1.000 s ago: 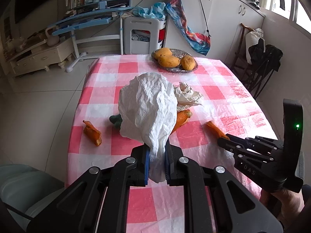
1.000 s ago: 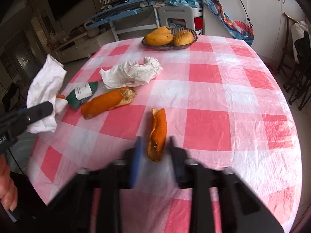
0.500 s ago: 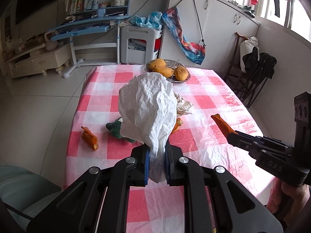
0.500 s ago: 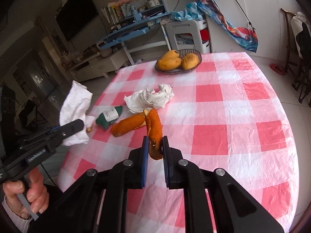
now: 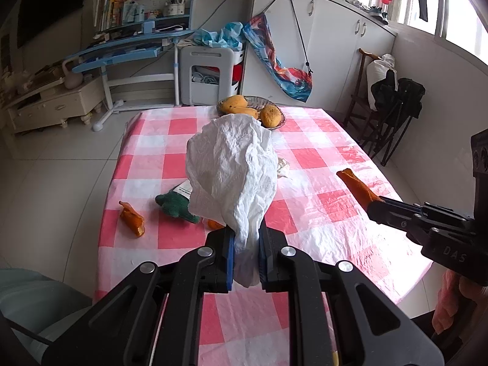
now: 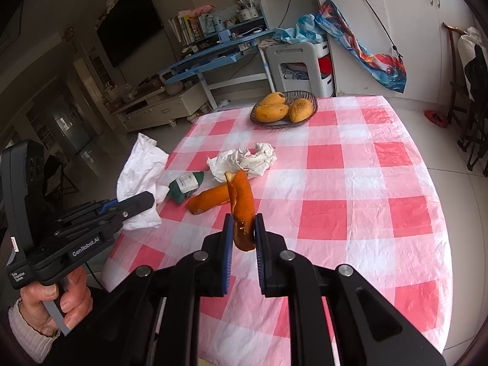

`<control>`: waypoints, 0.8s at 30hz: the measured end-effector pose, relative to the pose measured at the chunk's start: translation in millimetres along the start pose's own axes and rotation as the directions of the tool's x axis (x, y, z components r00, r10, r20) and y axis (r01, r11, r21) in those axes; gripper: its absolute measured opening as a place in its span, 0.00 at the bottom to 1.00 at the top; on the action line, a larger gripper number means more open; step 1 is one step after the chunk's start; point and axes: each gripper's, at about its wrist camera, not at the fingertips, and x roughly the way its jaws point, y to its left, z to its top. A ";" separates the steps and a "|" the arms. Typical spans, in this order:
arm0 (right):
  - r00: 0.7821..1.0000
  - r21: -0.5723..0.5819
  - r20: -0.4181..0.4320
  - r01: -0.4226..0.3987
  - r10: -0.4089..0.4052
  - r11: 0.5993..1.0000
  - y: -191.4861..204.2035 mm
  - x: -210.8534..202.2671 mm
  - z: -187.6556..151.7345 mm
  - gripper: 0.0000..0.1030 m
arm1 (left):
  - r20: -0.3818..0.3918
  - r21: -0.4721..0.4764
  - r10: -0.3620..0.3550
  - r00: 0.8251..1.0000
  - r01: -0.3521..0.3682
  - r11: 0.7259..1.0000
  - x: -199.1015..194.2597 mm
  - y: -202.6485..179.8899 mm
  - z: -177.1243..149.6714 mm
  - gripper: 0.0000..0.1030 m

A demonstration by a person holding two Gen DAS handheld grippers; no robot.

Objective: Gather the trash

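My left gripper (image 5: pixel 246 257) is shut on a crumpled white tissue (image 5: pixel 233 172) held above the near edge of the table. My right gripper (image 6: pixel 243 239) is shut on a strip of orange peel (image 6: pixel 242 206), lifted clear of the cloth; the same peel (image 5: pixel 358 186) shows at the right of the left wrist view. On the pink checked tablecloth (image 6: pixel 350 213) lie another orange peel (image 6: pixel 209 199), a green wrapper with a white label (image 6: pixel 184 186), a second crumpled tissue (image 6: pixel 244 161) and a small peel piece (image 5: pixel 131 219) near the left edge.
A wire basket of mangoes (image 6: pixel 283 108) stands at the table's far end. Beyond it are a white stool (image 6: pixel 300 67), a blue desk (image 6: pixel 213 56) and white cabinets (image 5: pixel 335 45). A folded dark chair (image 5: pixel 393 113) stands to the right of the table. A hand (image 6: pixel 58 305) grips the left tool.
My right gripper closed on the orange peel and lifted it off the cloth. The left gripper kept hold of the tissue and barely shifted.
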 end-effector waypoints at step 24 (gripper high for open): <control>0.998 -0.072 -0.054 -0.015 0.012 0.997 16.9 -16.7 -22.3 0.14 | 0.010 0.049 -0.018 1.000 0.018 0.999 -18.1 -11.0 -13.9 0.12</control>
